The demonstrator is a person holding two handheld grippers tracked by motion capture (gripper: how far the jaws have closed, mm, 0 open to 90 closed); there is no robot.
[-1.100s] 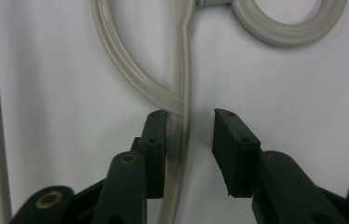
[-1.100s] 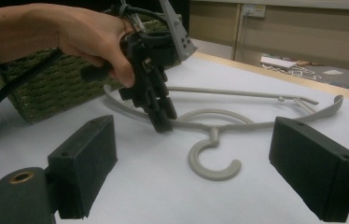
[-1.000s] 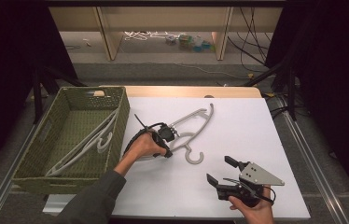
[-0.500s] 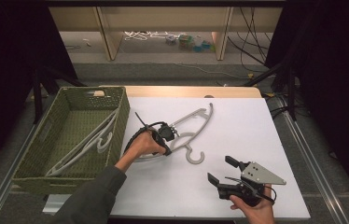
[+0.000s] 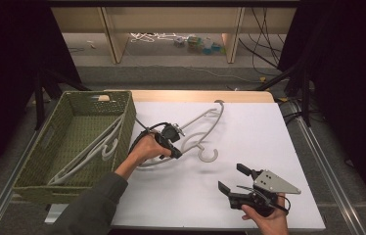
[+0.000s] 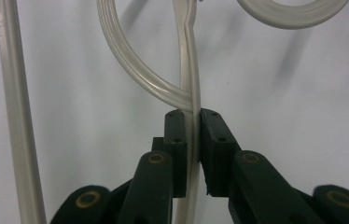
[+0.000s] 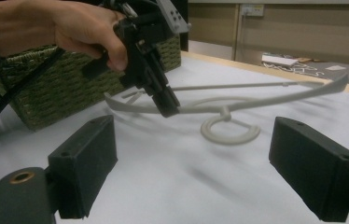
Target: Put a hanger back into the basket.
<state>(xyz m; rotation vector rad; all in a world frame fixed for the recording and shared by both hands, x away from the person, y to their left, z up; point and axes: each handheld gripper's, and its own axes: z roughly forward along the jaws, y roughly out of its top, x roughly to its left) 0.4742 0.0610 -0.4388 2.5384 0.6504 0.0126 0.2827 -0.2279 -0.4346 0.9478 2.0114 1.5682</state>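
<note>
On the white surface (image 5: pixel 269 127), the pale grey plastic hanger (image 5: pixel 198 128) lies at the frame's centre. The left tool (image 6: pixel 192 135) has just clenched onto its arm; the right tool (image 5: pixel 234 179), lower right, gapes released.

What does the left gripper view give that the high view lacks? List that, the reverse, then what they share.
Left gripper view adds: a close look at the left gripper with its pads clamped flat on a thin bar of the grey hanger, just below where a curved strip joins it.
High view adds: the green basket holding a second hanger, and the right gripper, open, near the table's front edge.
Both share: the clamped hanger lying on the white table.
</note>
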